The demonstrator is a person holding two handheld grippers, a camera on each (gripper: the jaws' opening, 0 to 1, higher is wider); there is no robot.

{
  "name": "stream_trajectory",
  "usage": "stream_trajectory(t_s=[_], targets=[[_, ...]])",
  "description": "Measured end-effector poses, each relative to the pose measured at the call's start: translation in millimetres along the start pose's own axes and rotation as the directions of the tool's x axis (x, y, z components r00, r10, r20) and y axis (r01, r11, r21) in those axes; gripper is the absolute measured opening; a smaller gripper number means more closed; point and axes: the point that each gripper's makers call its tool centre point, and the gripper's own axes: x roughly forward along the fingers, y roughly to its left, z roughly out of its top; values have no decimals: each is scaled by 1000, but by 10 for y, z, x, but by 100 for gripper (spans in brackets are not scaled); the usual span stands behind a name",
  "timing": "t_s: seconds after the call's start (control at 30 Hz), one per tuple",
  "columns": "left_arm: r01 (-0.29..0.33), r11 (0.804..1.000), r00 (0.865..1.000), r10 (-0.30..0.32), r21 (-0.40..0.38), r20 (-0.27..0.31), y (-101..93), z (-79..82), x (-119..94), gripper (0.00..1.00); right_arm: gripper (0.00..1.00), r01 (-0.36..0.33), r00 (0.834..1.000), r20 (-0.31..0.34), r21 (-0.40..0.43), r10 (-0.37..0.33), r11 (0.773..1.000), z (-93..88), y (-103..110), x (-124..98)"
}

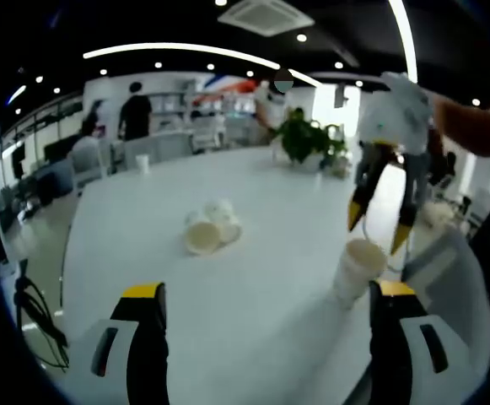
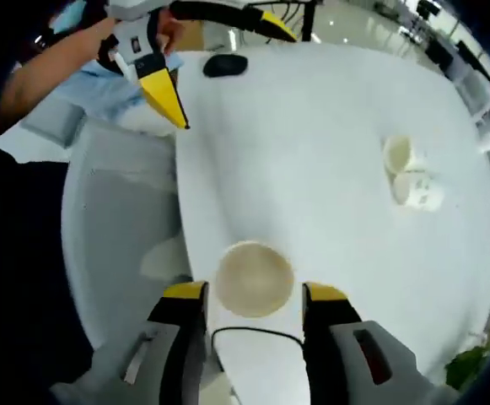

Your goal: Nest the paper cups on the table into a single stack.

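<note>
White table point(image 1: 261, 202): upright cup point(image 1: 358, 268) near edge, directly below right gripper point(image 1: 381, 228), jaws wide, unclosed. Two cups point(image 1: 213, 226) lying far off. Left gripper point(image 1: 266, 337) wide, empty.

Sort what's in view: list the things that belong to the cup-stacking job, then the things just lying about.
Job:
upright paper cup near the table edge
two paper cups lying on their sides
right hand-held gripper, open above the upright cup
left hand-held gripper, open
white table

Lying about:
potted plant
dark object on the table
grey chair
</note>
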Motion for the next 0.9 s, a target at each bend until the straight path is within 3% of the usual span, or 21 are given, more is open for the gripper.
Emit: stream_trajectory(t_s=[0.2, 0.3, 0.43, 0.47, 0.5, 0.53, 0.63, 0.73, 0.77, 0.83, 0.87, 0.9], targets=[[-4, 1000, 1000, 4, 1, 4, 22, 29, -5, 98, 54, 28, 990, 137, 77, -38, 997, -70, -194, -305], [-4, 1000, 1000, 4, 5, 10, 22, 60, 3, 98, 64, 52, 972, 220, 125, -79, 991, -219, -320, -422], [-2, 1000, 1000, 2, 7, 13, 10, 94, 15, 98, 67, 54, 954, 283, 172, -102, 984, -504, -378, -509], [0, 1000, 1000, 0, 7, 12, 4, 98, 17, 98, 71, 73, 936, 329, 166, -125, 983, -506, -412, -537], [5, 1000, 1000, -5, 5, 11, -13, 105, 19, 98, 76, 77, 907, 395, 185, -146, 980, -521, -437, -584], [6, 1000, 1000, -6, 6, 11, -18, 108, 21, 98, 79, 71, 893, 423, 209, -156, 975, -561, -447, -614], [6, 1000, 1000, -6, 9, 11, -26, 118, 26, 98, 74, 76, 879, 438, 264, -190, 962, -803, -499, -688], [4, 1000, 1000, -4, 11, 13, -20, 128, 29, 98, 70, 95, 855, 465, 296, -230, 950, -966, -518, -751], [3, 1000, 1000, -3, 13, 16, -22, 139, 28, 98, 71, 99, 821, 509, 318, -258, 943, -968, -542, -798], [8, 1000, 999, -9, 22, 32, -41, 181, 23, 98, 71, 105, 782, 566, 295, -263, 950, -962, -514, -861], [10, 1000, 999, -12, 27, 40, -51, 200, 19, 98, 72, 96, 744, 606, 318, -281, 943, -934, -525, -902], [13, 1000, 999, -15, 27, 47, -64, 221, 15, 98, 74, 84, 716, 626, 360, -307, 929, -968, -553, -932]])
